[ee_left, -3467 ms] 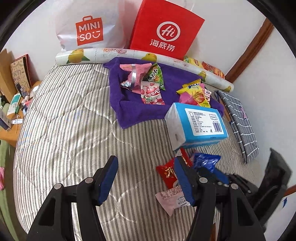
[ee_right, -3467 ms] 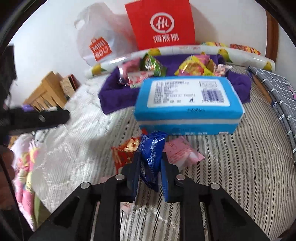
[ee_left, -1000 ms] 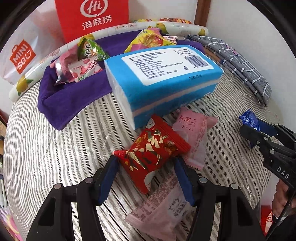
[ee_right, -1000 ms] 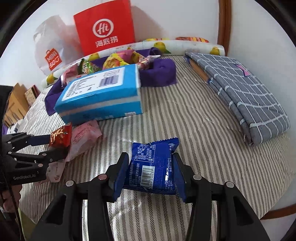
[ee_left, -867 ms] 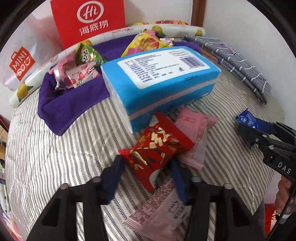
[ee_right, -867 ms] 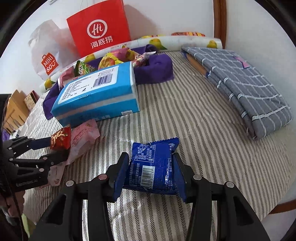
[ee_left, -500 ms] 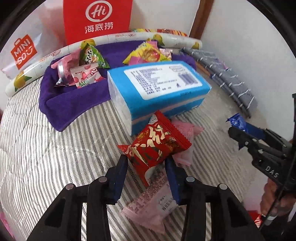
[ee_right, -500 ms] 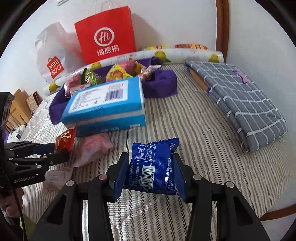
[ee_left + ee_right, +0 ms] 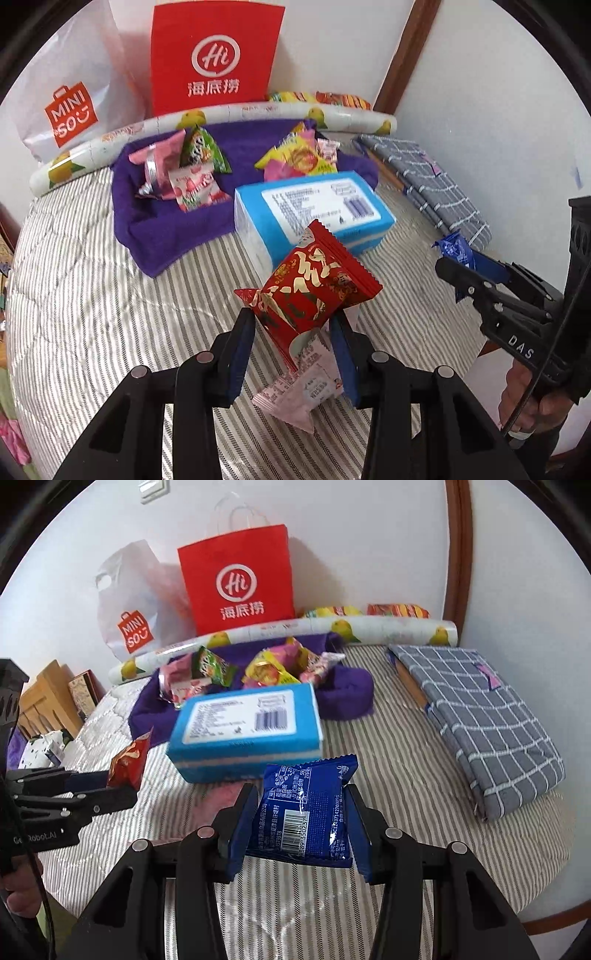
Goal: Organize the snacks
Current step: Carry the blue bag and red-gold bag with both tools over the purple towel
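Red snack packet [image 9: 310, 291] sits clamped in the left gripper [image 9: 293, 350] at frame centre, blue packet [image 9: 303, 812] pinched by the right gripper [image 9: 301, 830], both raised, likely bound for the purple cloth [image 9: 177, 221] holding sorted snacks

left wrist: looks down-forward over bed [image 9: 74, 314] | right wrist: same, from right | shared: blue box [image 9: 314, 214] [image 9: 243, 731]

Home bedroom: striped quilted bed [image 9: 92, 295], folded grey checked bedding [image 9: 480, 716], shopping bags [image 9: 236, 579] against far wall.
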Tool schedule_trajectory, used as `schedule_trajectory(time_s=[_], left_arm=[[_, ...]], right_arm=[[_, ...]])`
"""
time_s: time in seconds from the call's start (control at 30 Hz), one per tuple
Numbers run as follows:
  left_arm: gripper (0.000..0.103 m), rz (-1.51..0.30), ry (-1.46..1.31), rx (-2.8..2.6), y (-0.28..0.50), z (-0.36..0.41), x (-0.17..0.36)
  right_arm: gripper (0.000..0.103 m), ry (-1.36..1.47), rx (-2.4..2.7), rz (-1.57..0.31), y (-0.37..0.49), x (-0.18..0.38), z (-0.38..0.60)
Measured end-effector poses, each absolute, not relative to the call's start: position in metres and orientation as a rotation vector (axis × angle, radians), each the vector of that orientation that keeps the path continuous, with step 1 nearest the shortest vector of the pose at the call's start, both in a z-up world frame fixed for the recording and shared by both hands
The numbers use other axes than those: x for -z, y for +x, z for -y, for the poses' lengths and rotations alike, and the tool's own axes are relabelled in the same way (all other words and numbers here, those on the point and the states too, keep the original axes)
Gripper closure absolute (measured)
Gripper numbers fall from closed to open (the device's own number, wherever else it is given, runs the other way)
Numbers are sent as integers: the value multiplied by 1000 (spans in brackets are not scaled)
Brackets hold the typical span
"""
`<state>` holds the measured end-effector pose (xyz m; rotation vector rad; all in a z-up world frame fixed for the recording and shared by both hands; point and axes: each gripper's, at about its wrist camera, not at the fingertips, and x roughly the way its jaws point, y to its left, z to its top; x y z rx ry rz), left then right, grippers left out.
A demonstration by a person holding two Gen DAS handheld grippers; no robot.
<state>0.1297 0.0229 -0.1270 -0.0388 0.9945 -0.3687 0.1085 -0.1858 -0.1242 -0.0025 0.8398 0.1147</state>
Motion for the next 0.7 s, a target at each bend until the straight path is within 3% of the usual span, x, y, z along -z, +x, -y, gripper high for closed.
schedule_trajectory(time_s=[0.7], left_arm=[[63,-952,-115,321,167,-39,90]], right_arm=[[56,-1,-155,-794,142,85,180]])
